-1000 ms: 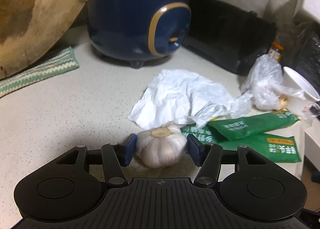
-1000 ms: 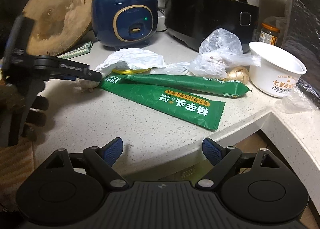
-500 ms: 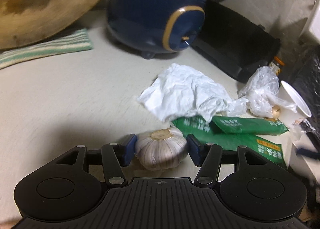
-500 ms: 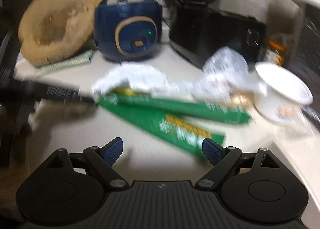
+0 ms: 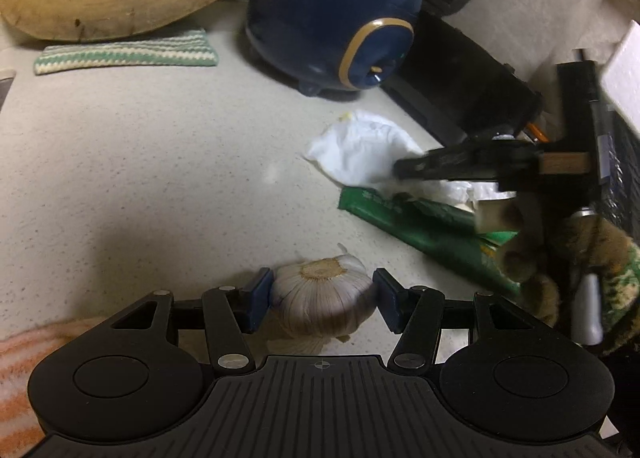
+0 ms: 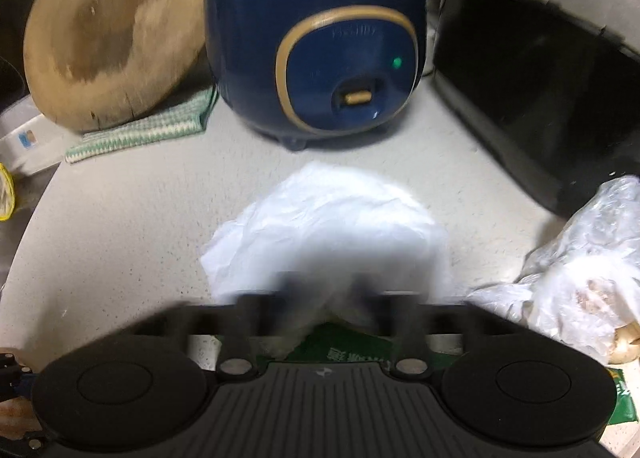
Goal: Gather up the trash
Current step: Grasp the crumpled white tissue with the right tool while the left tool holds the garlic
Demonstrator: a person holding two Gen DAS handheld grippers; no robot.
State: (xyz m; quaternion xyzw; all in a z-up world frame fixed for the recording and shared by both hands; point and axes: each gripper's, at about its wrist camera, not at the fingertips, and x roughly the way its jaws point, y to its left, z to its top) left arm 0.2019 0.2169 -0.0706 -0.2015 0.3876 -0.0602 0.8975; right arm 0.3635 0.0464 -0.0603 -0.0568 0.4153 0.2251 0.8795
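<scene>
The right gripper (image 6: 326,298) is smeared by motion blur, its fingertips lost against the crumpled white paper (image 6: 324,226), so I cannot tell how its jaws stand. The green wrapper (image 5: 424,230) lies half hidden under paper and glove, its long axis slanting toward the counter's edge. The left gripper (image 5: 322,300) pinches the garlic bulb (image 5: 324,306), root end up, low over the countertop (image 5: 160,162).

The left gripper (image 5: 322,300) has both blue pads pressed against something between them. The right gripper (image 6: 326,294) is motion-blurred, fingers drawn close together.
</scene>
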